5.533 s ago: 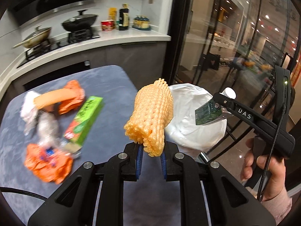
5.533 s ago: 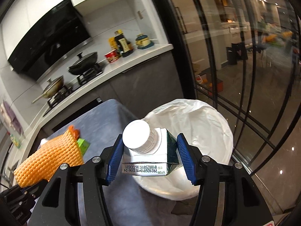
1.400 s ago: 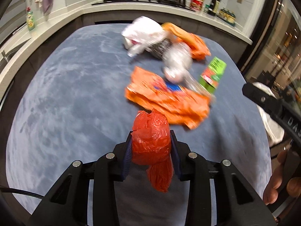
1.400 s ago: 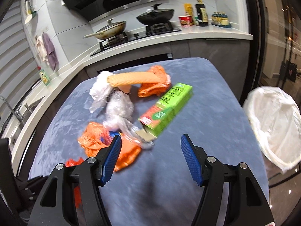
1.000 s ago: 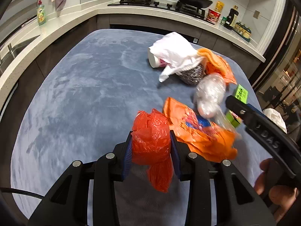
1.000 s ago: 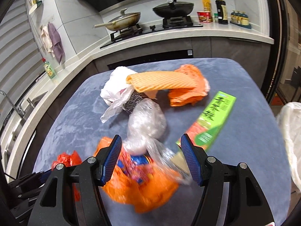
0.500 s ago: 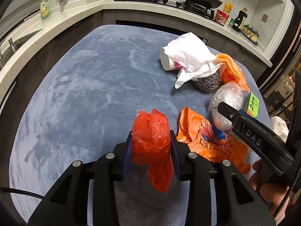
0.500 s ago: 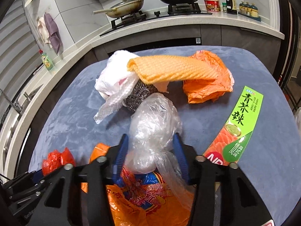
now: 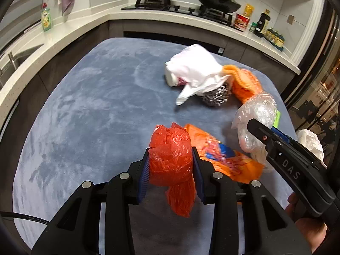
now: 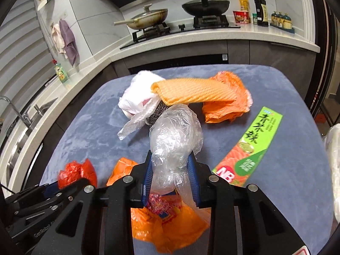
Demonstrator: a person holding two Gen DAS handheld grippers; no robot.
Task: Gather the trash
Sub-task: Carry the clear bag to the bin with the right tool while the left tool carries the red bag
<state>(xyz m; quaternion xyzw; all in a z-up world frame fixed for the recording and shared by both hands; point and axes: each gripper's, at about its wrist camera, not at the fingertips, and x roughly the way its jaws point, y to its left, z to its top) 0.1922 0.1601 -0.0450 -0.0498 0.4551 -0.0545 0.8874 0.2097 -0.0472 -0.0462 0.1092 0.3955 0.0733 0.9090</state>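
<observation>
Since a second ago the right gripper point(image 10: 171, 174) has come down over the crumpled clear plastic bag point(image 10: 176, 140); its blue-padded jaws are closing, with the bag's lower end pinched between them. That bag stands roughly upright, long axis running away from the camera toward the far edge of the blue-grey velvety tabletop point(image 9: 89, 106).

"DAS" reads in pale letters on the right gripper's black side in the left wrist view. The long green carton point(image 10: 250, 146) shows "NB" in white on red, salmon slices, and Chinese characters I cannot read surely; it lies slantwise near the table's right edge, long axis pointing to the far right corner.

Under the clear bag lies a flat orange printed wrapper point(image 10: 167, 223), its print blurred. Behind it, toward the far edge, a white plastic bag point(image 10: 136, 97), a steel-wool scourer point(image 9: 216, 94), an orange foam net sleeve point(image 10: 193, 93) and an orange plastic bag point(image 10: 229, 108) are heaped touching one another.

The left gripper point(image 9: 171, 170) is clamped on a crumpled red plastic bag point(image 9: 170, 157), its tail hanging downward, above the table's near edge.
</observation>
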